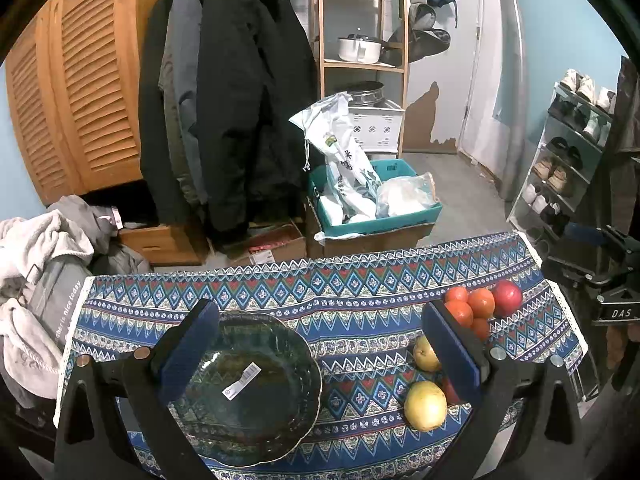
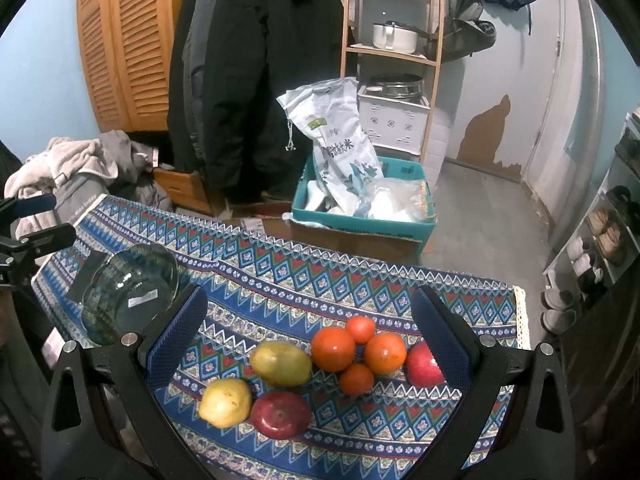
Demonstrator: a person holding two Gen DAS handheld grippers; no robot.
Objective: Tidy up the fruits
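Walls (image 2: 44, 80) are pale blue, with paint peeled near the grey concrete floor (image 2: 480, 208). A louvred wooden cabinet (image 1: 80, 92) stands left of hanging dark coats (image 1: 240, 100). An open wooden shelf unit (image 2: 394, 40) holds pots. A shoe rack (image 1: 568, 152) lines the right wall.

Open patterned cloth (image 2: 280, 276) lies between the glass bowl (image 2: 128, 292) at left and the fruit cluster (image 2: 320, 364) at right; the fruits sit packed together, touching, leaving little gap for fingers.
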